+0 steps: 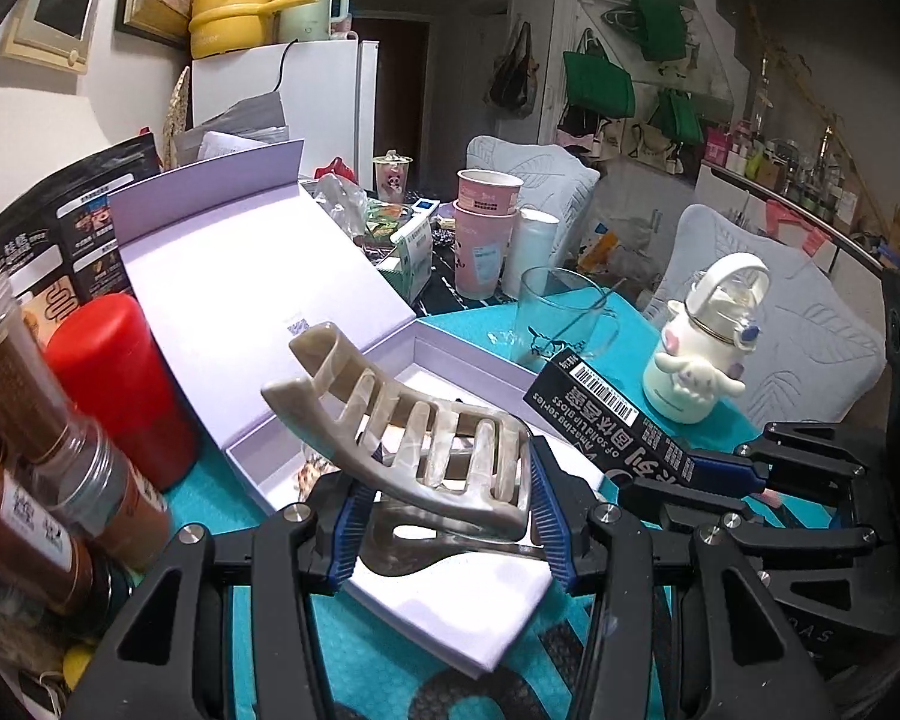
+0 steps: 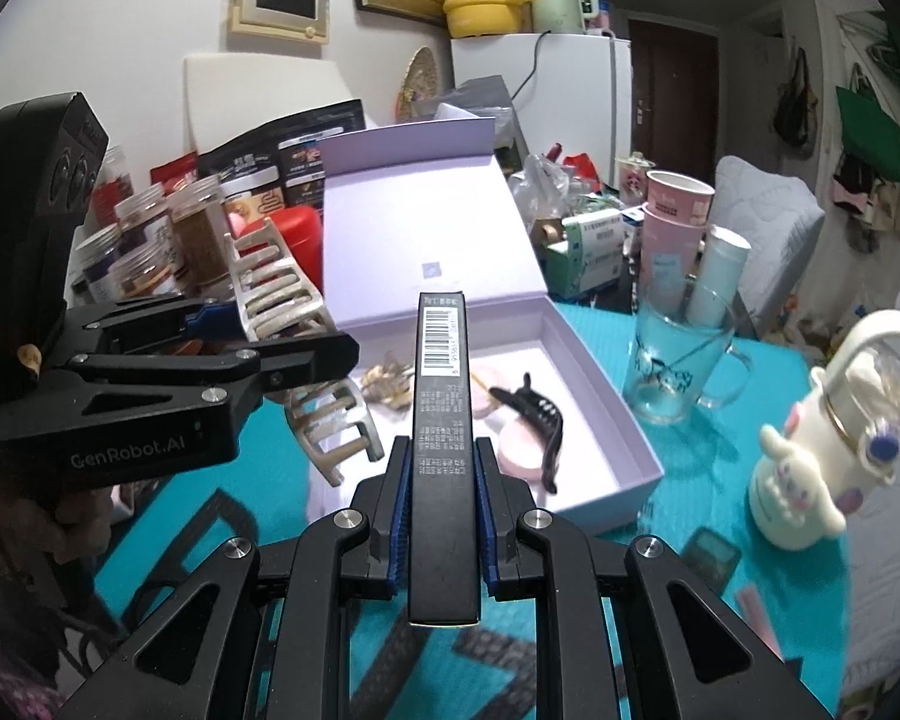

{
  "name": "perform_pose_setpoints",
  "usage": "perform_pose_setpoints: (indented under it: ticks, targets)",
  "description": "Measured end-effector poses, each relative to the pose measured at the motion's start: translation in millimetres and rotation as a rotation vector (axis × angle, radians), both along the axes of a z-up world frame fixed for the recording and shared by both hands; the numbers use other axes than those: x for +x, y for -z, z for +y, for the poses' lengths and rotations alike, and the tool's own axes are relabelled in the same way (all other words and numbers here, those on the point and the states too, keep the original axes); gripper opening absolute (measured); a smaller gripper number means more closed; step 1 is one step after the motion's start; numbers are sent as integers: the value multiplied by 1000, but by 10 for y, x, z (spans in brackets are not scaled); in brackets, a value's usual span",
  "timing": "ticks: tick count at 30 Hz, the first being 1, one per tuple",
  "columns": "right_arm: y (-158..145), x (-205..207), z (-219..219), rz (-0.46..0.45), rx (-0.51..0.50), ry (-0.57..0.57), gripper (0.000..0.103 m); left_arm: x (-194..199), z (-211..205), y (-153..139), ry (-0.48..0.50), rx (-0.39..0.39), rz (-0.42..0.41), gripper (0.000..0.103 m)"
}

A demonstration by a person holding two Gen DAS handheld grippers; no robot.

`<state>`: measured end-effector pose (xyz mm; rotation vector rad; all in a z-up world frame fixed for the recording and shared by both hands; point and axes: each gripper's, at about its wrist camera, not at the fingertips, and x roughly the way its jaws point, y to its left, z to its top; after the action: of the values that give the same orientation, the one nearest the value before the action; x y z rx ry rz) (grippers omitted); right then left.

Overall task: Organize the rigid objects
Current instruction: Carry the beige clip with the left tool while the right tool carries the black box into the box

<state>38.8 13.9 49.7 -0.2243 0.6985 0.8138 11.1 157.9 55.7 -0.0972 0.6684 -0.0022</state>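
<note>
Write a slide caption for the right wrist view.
Right tongs grip a slim black box above the open lavender box on a cluttered table.

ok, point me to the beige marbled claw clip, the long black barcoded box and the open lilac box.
beige marbled claw clip (image 1: pixel 414 450): left wrist view, toothed upper half.
long black barcoded box (image 2: pixel 442 420): right wrist view, top face.
open lilac box (image 2: pixel 606 396): right wrist view, right wall.
</note>
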Motion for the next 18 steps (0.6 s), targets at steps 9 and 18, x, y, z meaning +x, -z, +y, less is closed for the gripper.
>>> perform_pose_setpoints:
  ticks: [9,18]
  targets:
    - [106,302,131,4,-23,7,19,366,106,138,9,0,35,48]
    - [283,560,210,28,-42,13,19,647,206,328,9,5,78,48]
